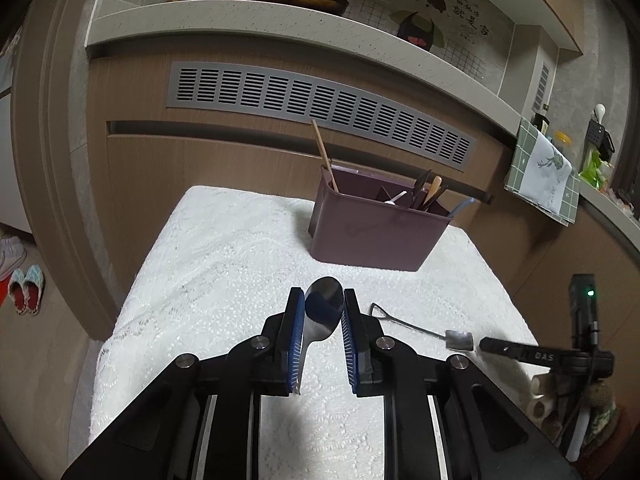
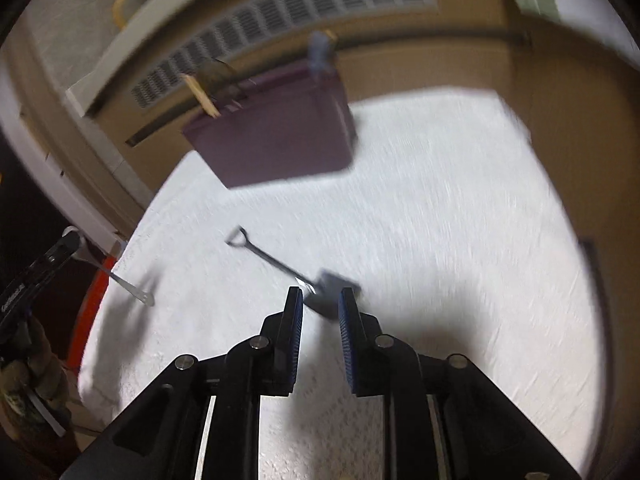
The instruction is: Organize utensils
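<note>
Here we work on a white lace cloth (image 1: 224,264), and everything sits relative to the purple caddy (image 1: 372,236) at its far edge, already stocked with chopsticks and spoons. Nearest us from the caddy, our left gripper (image 1: 322,312) is clenched on a steel spoon (image 1: 324,308), the bowl showing between the pads and the handle trailing back; from the right wrist view the spoon looks lifted off the cloth. To the right of the caddy's front, the small shovel-shaped spoon (image 2: 288,270) lies flat, its blade just between our right gripper (image 2: 320,304) fingers, jaws spread and not yet closed. We judge we are mid-carry: next, the left must tip the spoon into a compartment while the right closes on the shovel spoon.
</note>
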Motion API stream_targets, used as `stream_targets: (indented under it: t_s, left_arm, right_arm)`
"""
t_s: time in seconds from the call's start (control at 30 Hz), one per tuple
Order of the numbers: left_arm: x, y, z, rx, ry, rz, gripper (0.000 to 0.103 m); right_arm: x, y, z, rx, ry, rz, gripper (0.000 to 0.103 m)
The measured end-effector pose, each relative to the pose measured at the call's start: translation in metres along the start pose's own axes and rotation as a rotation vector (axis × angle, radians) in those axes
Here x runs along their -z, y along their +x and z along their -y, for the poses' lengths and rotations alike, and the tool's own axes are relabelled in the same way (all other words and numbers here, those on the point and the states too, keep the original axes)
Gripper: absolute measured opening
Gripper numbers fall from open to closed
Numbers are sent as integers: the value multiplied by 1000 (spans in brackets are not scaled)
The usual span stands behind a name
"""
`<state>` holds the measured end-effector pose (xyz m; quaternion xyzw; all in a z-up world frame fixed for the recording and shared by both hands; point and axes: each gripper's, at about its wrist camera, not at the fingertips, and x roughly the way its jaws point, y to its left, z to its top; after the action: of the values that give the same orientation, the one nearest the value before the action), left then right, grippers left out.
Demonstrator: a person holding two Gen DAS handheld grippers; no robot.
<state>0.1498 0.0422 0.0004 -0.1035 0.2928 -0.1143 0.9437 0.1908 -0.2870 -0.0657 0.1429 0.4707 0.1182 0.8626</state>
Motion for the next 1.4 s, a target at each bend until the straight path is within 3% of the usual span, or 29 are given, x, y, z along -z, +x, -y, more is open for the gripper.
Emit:
stream_targets:
  t_s: [0.1, 0.3, 0.4, 0.5, 0.73, 1.0, 1.17, 1.23, 1.3, 1.4]
  left_arm:
    - [0, 0, 0, -1, 4, -1, 16]
    - [2, 4, -1, -10, 10, -13, 12]
    - [5, 7, -3, -14, 6, -29, 11]
    - [6, 8, -4, -16, 2, -33, 10]
    - [6, 6, -4, -16, 3, -27, 7]
    - [8, 7, -9, -28, 0, -25, 6]
    - [9, 27, -30, -53, -65, -90, 8]
    - [13, 37, -43, -65, -109, -121, 8]
    - [19, 46, -53, -72, -150, -149, 9]
    - [25, 59, -60, -91, -180, -179, 21]
  right_arm:
    - [1, 18, 18, -3, 133, -44, 19]
    - [-8, 35, 0, 2, 167, -7, 20]
    - [-8, 43, -19, 16, 92, 7, 20]
    - [-8, 40, -39, 22, -25, 42, 6]
    - [-22, -9, -78, -7, -208, 188, 3]
    - [-10, 10, -90, 89, -451, 99, 11]
    - [-10, 16, -71, 52, -448, 82, 13]
    - [-4, 14, -64, 55, -458, 84, 21]
    - [4, 14, -57, 65, -485, 80, 23]
    - [14, 22, -53, 64, -528, 32, 26]
